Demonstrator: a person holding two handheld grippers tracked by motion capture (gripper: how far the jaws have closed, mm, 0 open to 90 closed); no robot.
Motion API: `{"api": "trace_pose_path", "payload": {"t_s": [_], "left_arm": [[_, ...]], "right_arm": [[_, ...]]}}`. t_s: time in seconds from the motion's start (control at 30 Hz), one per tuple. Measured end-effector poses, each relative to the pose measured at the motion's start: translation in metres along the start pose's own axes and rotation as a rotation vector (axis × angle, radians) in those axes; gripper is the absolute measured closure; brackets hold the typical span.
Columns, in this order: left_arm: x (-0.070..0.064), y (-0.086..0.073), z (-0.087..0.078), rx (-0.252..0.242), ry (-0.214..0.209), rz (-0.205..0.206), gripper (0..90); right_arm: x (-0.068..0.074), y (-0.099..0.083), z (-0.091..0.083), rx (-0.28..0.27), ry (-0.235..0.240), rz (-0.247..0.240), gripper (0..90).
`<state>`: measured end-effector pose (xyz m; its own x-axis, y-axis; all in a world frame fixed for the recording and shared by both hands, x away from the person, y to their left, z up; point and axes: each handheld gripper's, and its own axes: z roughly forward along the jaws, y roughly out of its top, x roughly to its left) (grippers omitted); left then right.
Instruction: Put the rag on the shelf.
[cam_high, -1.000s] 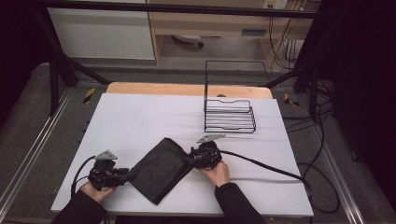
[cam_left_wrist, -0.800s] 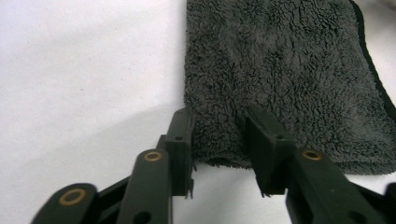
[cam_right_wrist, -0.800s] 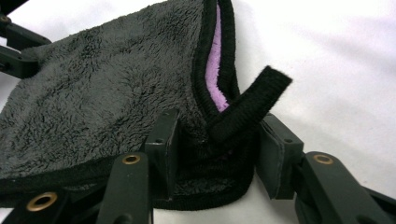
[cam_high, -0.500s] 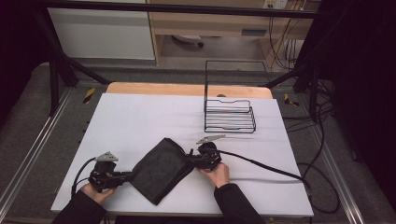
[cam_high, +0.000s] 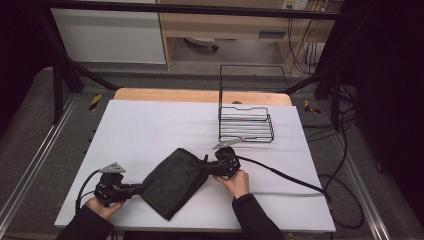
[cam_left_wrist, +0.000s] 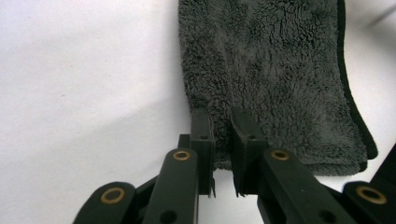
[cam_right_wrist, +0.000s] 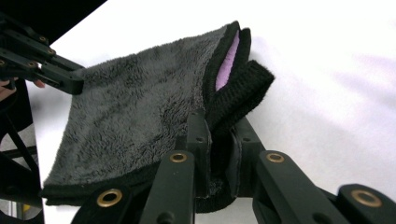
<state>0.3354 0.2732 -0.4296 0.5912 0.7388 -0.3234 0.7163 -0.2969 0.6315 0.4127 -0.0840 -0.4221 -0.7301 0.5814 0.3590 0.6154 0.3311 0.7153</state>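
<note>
One dark folded towel lies on the white table in our high view, held between two grippers: our left gripper at its near-left edge, our right gripper at its far-right corner. One wire rack stands well apart behind. Left gripper view: both jaws pinch the towel's edge. Right gripper view: both jaws clamp the towel's bunched corner.

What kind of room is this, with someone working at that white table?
Probably a lab or workshop set up for recording: a white table boxed in by dark metal framing, cables hanging behind, and a person's claws, left claw and right claw, gripping a dark towel.
</note>
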Motion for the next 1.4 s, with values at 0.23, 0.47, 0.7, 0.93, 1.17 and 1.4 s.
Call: {"api": "trace_pose_path", "payload": {"t_s": [0.23, 0.47, 0.7, 0.93, 1.17, 1.4], "left_arm": [[-0.021, 0.004, 0.010, -0.035, -0.064, 0.012, 80.3], [-0.057, 0.007, 0.034, -0.056, -0.058, 0.049, 80.0], [-0.097, 0.004, 0.058, -0.084, 0.009, 0.102, 78.8], [-0.096, 0.004, 0.058, -0.071, 0.030, 0.168, 69.0], [-0.086, 0.025, 0.050, -0.094, 0.072, 0.232, 49.2], [-0.077, 0.029, 0.066, 0.024, 0.005, 0.213, 67.7]], "right_arm": [[0.000, 0.012, -0.023, 0.024, -0.045, -0.029, 82.1], [-0.007, 0.017, -0.053, 0.076, -0.124, -0.072, 82.0], [-0.020, 0.021, -0.064, 0.092, -0.180, -0.099, 81.9], [-0.035, 0.010, -0.028, 0.110, -0.266, -0.175, 79.6], [-0.033, -0.012, -0.046, -0.077, -0.311, -0.100, 38.0], [0.012, -0.052, -0.059, -0.053, -0.213, -0.096, 26.7]]}}
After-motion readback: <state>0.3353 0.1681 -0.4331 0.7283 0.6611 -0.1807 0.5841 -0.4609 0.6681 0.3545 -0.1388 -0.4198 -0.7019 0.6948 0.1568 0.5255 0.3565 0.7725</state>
